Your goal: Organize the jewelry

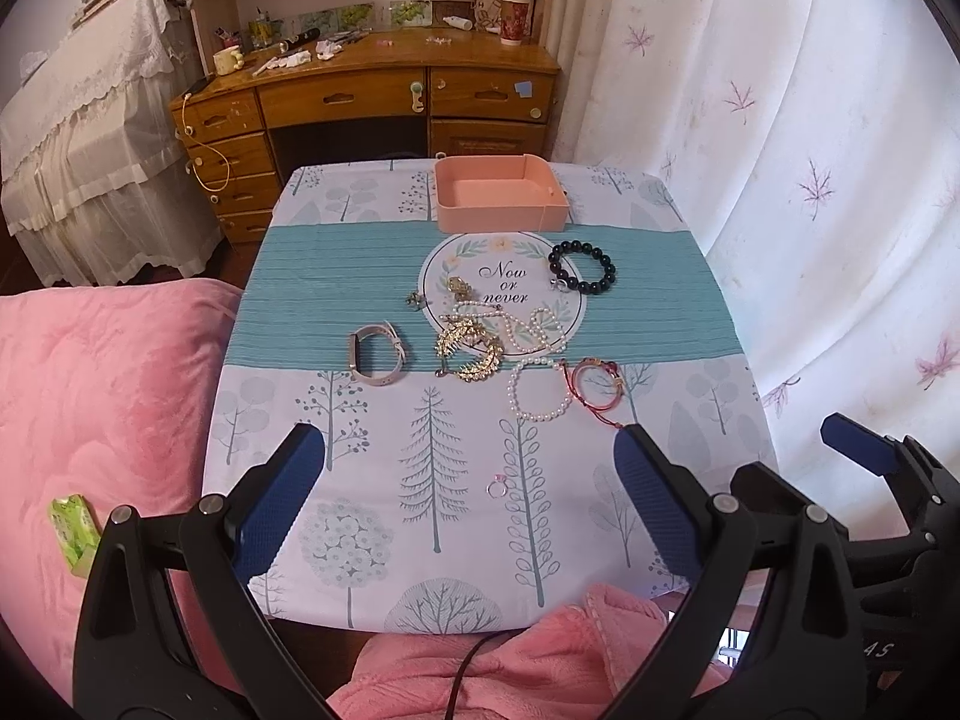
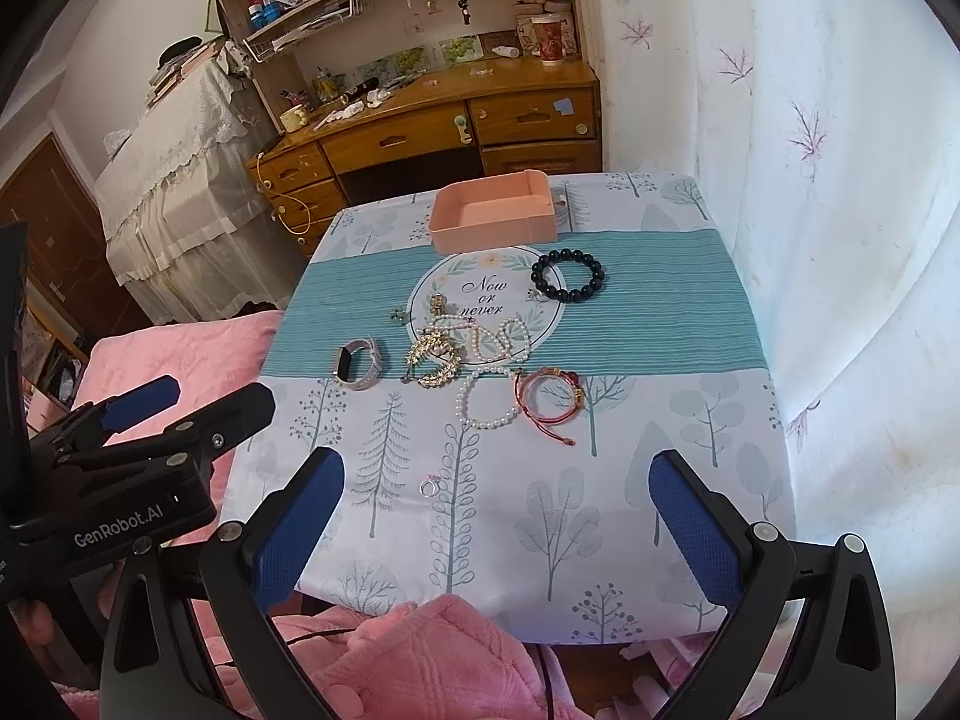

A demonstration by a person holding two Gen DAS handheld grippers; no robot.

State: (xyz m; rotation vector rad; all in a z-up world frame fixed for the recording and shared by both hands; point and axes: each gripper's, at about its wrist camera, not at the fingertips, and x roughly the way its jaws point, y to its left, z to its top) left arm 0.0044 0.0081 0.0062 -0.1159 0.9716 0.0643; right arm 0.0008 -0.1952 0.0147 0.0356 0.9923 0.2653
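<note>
Left gripper (image 1: 468,474) and right gripper (image 2: 498,492): both spread wide, nothing held, above the near edge of the table (image 1: 360,570).

I read blue pads on all fingers, with no contact to any item. The pink tray (image 1: 501,195) sits at the far edge, centre, and shows no contents. The black bead bracelet (image 1: 583,267) lies just in front of the tray, toward the right edge. The gold chain pile (image 1: 471,348) occupies the table centre, tangled with a pearl strand (image 1: 534,330). The pearl bracelet (image 1: 537,390) touches the red cord bracelet (image 1: 594,378) on its right. The watch band (image 1: 378,354) lies toward the left edge. A small ring (image 1: 497,487) lies alone, nearest my grippers.
</note>
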